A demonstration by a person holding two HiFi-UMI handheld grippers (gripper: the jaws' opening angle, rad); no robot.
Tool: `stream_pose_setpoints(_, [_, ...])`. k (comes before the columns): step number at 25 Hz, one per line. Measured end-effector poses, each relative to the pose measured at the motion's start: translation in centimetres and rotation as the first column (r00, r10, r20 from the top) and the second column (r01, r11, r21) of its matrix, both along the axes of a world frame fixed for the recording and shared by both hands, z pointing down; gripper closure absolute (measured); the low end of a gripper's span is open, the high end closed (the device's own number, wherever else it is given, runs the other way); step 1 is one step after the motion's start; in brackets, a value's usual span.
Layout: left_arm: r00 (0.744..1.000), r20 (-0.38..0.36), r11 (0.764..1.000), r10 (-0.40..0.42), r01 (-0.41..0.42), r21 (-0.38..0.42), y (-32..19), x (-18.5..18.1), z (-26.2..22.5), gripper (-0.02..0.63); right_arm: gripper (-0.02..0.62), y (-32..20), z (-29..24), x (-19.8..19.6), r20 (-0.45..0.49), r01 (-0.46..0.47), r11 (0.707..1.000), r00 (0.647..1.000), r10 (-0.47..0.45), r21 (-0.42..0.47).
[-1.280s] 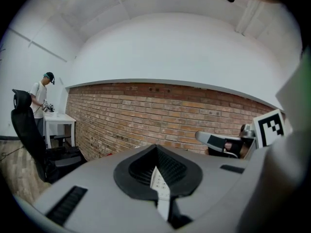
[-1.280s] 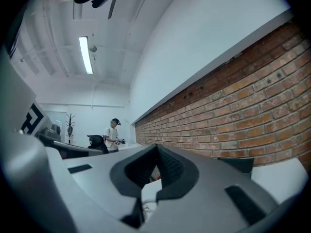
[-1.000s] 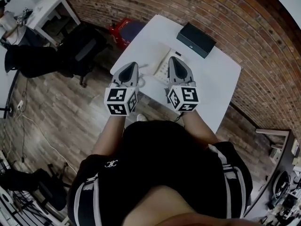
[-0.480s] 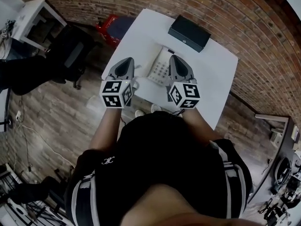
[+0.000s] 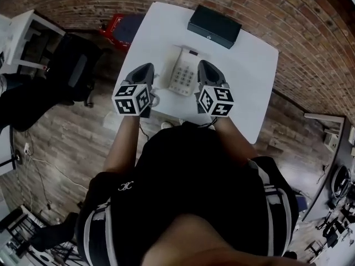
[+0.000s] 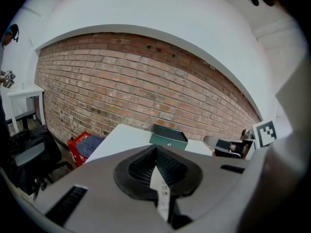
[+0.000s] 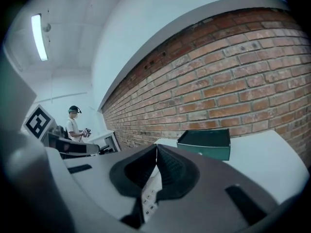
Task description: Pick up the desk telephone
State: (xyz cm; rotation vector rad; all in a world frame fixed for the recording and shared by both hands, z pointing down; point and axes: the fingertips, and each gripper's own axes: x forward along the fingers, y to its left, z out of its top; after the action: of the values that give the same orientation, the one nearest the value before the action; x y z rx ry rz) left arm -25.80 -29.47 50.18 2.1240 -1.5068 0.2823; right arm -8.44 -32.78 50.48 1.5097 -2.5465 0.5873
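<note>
Both tools are shut and empty. Left tool (image 6: 156, 150) has its pads pressed together with nothing between them, same for right tool (image 7: 156, 148)

Phone (image 5: 182, 76) lies flat on the white bench (image 5: 249, 76), towards the near edge. Black box (image 5: 214, 26) sits well behind it at the far edge

Change vs a second ago: both hands have come down and forward. Back then the tools hung over the phone and covered most of it in head view. Now it shows whole between them, with the left tool just off its left side by the bench edge and the right tool just beside its right side. No contact visible from either. Each gripper view shows only a sliver of keypad through the gap under the closed pads

Meaning: approach looks nearly done, grasp not started. Position reads as a two-sided lift, one tool per flank, not a pinch. Closed jaws can't pinch anything, so they either open first or press inward like paddles

Risks, as a guess: smooth plastic slipping between the tools, and the handset coming off its cradle if the phone tilts on the way up
</note>
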Motion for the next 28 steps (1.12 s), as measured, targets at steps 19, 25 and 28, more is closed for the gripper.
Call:
stream_pose_setpoints(19, [0.95, -0.24, 0.922, 0.199, -0.264, -0.282, -5.2, 3.2, 9.7, 0.302, 0.388, -2.0, 12.9, 1.0, 0.142, 0.021, 0.92, 0.989, 0.037, -0.391])
stream_pose_setpoints(25, [0.911, -0.327, 0.851, 0.252, -0.37, -0.373, -5.5, 4.4, 13.5, 0.273, 0.385, -2.9, 15.7, 1.0, 0.165, 0.03, 0.881, 0.985, 0.055, -0.473])
stream_pose_setpoints(28, [0.894, -0.361, 0.824, 0.266, -0.405, -0.396, -5.6, 4.7, 14.6, 0.265, 0.382, -3.1, 16.7, 0.7, 0.207, 0.054, 0.853, 0.976, 0.064, -0.518])
